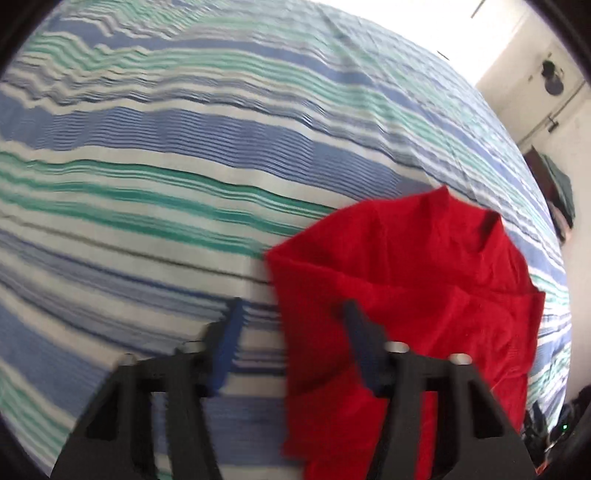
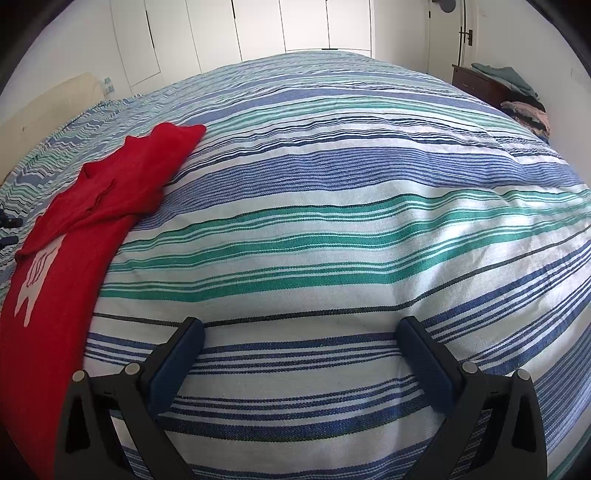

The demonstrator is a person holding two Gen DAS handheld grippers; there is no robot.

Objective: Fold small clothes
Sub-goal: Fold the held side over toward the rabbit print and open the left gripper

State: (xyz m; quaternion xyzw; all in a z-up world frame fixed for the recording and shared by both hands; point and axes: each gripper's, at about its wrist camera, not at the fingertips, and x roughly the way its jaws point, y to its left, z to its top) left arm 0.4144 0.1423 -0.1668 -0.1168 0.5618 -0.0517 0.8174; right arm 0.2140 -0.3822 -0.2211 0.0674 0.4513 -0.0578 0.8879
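Right now my left tongs (image 1: 291, 310) hang released over the bed, pointing steeply down, the two blue-padded fingers apart with nothing pinched between them. The left finger (image 1: 231, 325) sits over bare striped bedspread (image 1: 166, 147), while the right finger (image 1: 354, 325) overlaps the red shirt (image 1: 424, 280) in the left wrist view; I cannot tell whether it touches the cloth. That view is smeared by motion blur, so fine detail is lost.

In the left wrist view the red shirt lies rumpled at about four o'clock, partly folded over itself, with its left edge running just between my two fingers. From the right wrist view the same shirt (image 2: 103, 192) stretches along the left side, from about eleven o'clock down to eight o'clock, with a pale print (image 2: 37, 280) showing on its lower part and a sleeve folded across the body.

My right tongs (image 2: 301, 328) are released too, spread wide above bare bedspread (image 2: 332, 240) at six o'clock, well apart from the shirt and holding nothing.

At about two o'clock in the right wrist view, a dark cabinet (image 2: 480, 85) carries a heap of other clothes (image 2: 517, 92), and white wardrobe doors (image 2: 258, 26) line the wall at twelve o'clock.
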